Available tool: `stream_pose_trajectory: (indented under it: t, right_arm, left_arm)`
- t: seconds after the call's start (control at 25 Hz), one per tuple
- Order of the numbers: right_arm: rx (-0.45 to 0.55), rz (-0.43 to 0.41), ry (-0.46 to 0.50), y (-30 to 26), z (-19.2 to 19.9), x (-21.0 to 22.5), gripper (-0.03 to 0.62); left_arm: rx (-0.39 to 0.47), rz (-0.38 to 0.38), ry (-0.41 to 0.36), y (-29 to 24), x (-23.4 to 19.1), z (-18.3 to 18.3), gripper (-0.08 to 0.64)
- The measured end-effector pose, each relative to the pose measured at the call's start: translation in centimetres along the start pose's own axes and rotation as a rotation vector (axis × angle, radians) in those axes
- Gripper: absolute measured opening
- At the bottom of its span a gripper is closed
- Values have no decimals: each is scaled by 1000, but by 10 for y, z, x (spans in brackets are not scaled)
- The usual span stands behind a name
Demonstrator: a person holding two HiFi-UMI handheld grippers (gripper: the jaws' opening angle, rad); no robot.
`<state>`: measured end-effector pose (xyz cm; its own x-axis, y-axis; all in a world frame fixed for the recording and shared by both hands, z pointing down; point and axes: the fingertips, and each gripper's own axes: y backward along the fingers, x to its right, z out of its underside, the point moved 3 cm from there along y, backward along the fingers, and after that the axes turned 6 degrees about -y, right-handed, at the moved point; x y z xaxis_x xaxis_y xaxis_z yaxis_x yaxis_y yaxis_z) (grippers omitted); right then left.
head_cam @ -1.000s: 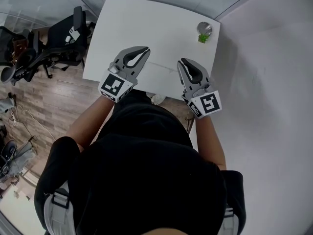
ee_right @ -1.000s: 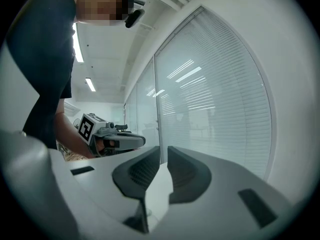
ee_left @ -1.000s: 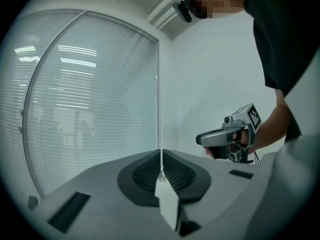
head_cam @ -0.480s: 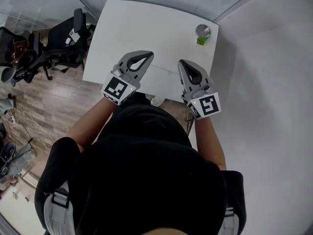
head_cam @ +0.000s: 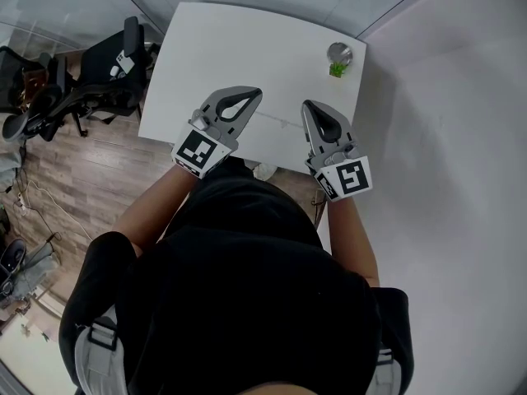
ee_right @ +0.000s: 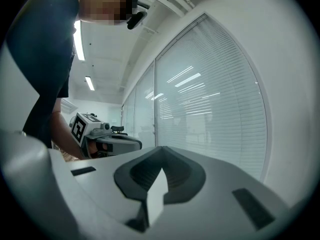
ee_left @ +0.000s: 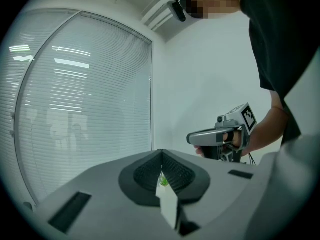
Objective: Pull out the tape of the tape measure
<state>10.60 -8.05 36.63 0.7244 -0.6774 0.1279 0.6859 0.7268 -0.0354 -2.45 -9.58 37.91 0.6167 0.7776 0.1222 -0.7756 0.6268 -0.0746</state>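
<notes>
The tape measure (head_cam: 338, 53), a small round silver case with a green piece on its near side, lies at the far right corner of the white table (head_cam: 222, 39). Both grippers hover level over the table's near edge, well short of the tape measure. My left gripper (head_cam: 257, 94) is shut with nothing in it, and so is my right gripper (head_cam: 306, 105). In the left gripper view the jaws (ee_left: 161, 151) meet, and a speck of the green piece (ee_left: 163, 181) shows through the slit below them. The right gripper view shows its jaws (ee_right: 161, 148) closed on nothing.
Black office chairs (head_cam: 107, 60) stand on the wood floor left of the table. A white wall (head_cam: 445, 138) runs along the table's right side, and windows with blinds (ee_left: 75, 119) lie beyond it. Each gripper view shows the other gripper (ee_left: 220, 136) (ee_right: 107, 141) beside it.
The left gripper has shifted a little to the right, closer to the right gripper. The right gripper has stayed in place.
</notes>
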Motion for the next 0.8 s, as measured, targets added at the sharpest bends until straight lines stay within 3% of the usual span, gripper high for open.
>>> stream_pose_trajectory:
  t: [0.8]
  right_arm:
    - [15,39,6,13,-4,13,2]
  left_arm:
    - [1,-41,-19,-2,-4,-6,11]
